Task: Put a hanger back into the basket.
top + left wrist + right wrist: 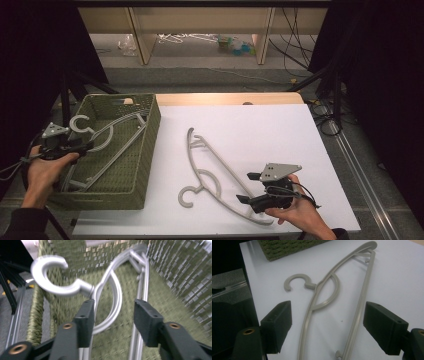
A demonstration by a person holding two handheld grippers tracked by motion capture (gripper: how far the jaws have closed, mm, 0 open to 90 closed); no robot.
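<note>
Resting place: a grey plastic clothes hanger (107,145) lies slanted inside the green woven rectangular basket (150,145) at the left of the table, its hook (53,277) poking over the basket's far-left rim.
Left gripper (82,146): held at the basket's left edge, just below that hook; its jaws stand apart, and in the left gripper view the hanger's inner loop passes between them, close against one jaw, with no pad pressing on it.
Second hanger: another grey plastic clothes hanger (212,175) lies flat on the white table sheet (280,135), right of the basket, hook towards the near side.
Right gripper (248,187): low at the near right, over the near end of this hanger; its jaws are spread wide to either side of the hanger's arms, apart from them.
Hands: the left hand (45,170) and the right hand (297,210) each grasp a gripper body from the near edge.
</note>
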